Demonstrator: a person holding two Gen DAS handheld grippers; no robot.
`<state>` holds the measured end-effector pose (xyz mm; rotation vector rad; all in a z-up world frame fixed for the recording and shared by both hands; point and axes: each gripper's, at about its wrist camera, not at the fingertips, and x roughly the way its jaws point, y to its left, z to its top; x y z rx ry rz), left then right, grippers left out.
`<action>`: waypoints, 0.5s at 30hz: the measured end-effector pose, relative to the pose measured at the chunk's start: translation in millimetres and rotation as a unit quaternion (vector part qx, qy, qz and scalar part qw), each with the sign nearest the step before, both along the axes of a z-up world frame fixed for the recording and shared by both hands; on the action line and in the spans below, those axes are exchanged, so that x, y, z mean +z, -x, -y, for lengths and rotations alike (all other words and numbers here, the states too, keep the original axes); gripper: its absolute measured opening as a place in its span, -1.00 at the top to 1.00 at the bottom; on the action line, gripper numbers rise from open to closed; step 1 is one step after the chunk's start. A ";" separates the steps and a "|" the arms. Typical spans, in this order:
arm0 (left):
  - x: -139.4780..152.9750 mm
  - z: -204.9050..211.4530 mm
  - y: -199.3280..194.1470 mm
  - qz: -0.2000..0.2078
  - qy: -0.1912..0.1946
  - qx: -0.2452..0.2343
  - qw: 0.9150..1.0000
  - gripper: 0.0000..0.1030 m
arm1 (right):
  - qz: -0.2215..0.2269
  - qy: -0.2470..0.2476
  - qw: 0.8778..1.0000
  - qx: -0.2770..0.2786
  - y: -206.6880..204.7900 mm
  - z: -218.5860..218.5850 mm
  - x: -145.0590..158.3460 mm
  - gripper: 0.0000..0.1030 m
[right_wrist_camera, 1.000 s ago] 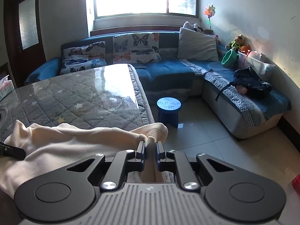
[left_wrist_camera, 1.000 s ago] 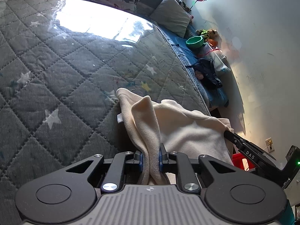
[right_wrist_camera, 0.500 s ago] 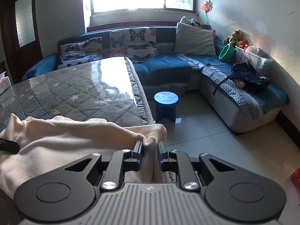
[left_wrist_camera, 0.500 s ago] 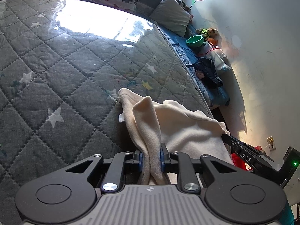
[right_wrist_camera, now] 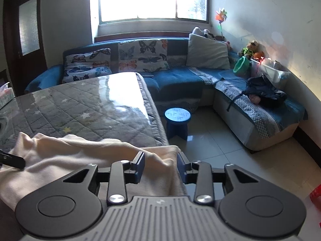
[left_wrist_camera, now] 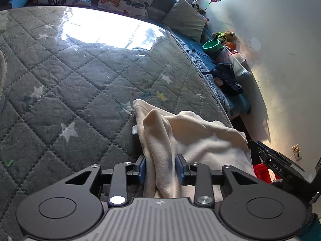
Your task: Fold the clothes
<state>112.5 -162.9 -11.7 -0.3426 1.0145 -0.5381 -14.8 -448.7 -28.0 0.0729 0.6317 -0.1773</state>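
The cream cloth (left_wrist_camera: 192,132) lies bunched at the near edge of the desk (left_wrist_camera: 80,92), which is covered with a grey quilted cover printed with stars. One corner of the cloth reaches out flat onto the cover, and a fold stands up beside it. In the right wrist view the cloth (right_wrist_camera: 84,156) runs as a long roll along the desk's near edge, its right end hanging at the desk's corner.

The left gripper (left_wrist_camera: 161,168) has a hanging fold of the cloth between its fingers (left_wrist_camera: 142,169). The fingers are opening; the left blue pad is right against the fabric and a narrow gap shows at the right pad. The right gripper (right_wrist_camera: 160,166) is opening as well, its fingers (right_wrist_camera: 139,166) standing apart with the cloth's end loose between them and gaps on both sides.

From the left wrist view the right gripper's dark fingers (left_wrist_camera: 266,158) show at the cloth's far right edge.

Beyond the desk stands a blue sofa (right_wrist_camera: 180,78) with butterfly cushions (right_wrist_camera: 142,55) and a grey pillow (right_wrist_camera: 206,53). A blue stool (right_wrist_camera: 177,120) stands on the tiled floor (right_wrist_camera: 230,160) between desk and sofa. A green bowl (right_wrist_camera: 241,66) and a dark bag (right_wrist_camera: 266,93) lie on the sofa's right wing.
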 end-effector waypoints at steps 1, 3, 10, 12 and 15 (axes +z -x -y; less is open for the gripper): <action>-0.2 0.3 0.0 0.001 -0.001 0.000 1.000 0.36 | 0.002 -0.003 1.000 0.006 -0.3 -2.9 1.0 0.32; -0.4 0.8 0.1 0.004 -0.003 -0.001 1.000 0.39 | 0.003 -0.007 1.000 0.019 -1.7 -9.7 2.0 0.32; -1.3 -0.8 0.1 0.006 -0.003 -0.002 1.000 0.42 | -0.005 -0.007 0.998 0.058 -15.9 -34.9 -3.0 0.32; -1.1 -1.3 0.0 0.005 -0.002 -0.002 1.000 0.42 | -0.010 -0.008 0.998 0.065 -22.6 -40.3 -5.5 0.32; -1.9 -1.6 -0.6 0.005 -0.002 -0.001 1.000 0.42 | -0.015 -0.007 0.997 0.070 -31.0 -45.3 -10.4 0.32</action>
